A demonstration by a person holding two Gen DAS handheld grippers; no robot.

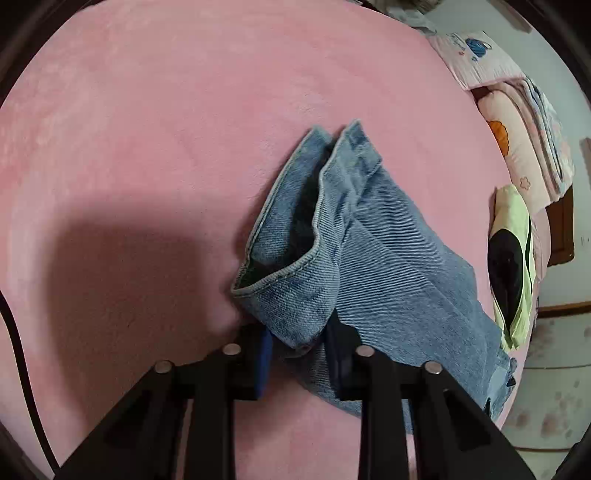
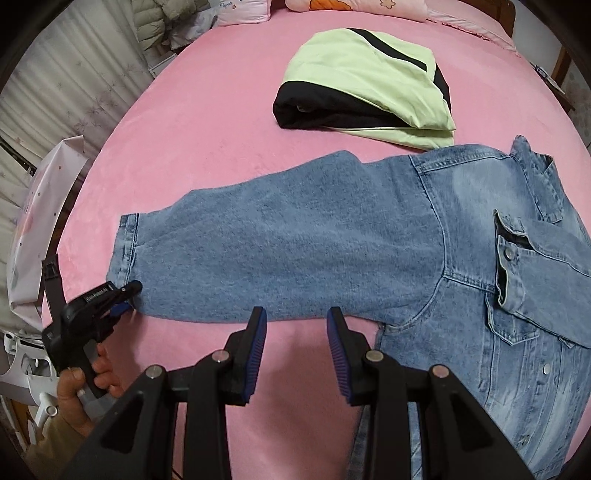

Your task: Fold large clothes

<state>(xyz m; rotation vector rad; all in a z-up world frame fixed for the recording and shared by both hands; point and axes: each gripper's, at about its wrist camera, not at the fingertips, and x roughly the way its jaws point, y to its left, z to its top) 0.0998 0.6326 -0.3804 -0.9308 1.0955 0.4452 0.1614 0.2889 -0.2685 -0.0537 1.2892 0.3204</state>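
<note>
A blue denim jacket lies flat on the pink bed, one sleeve stretched out to the left. My left gripper is shut on the sleeve cuff; it also shows in the right wrist view, pinching the cuff's near corner. My right gripper is open and empty, just in front of the sleeve's near edge, close to the armpit.
A folded light-green and black garment lies on the bed behind the jacket. Pillows sit at the far end. Curtains and a white bag stand left of the bed.
</note>
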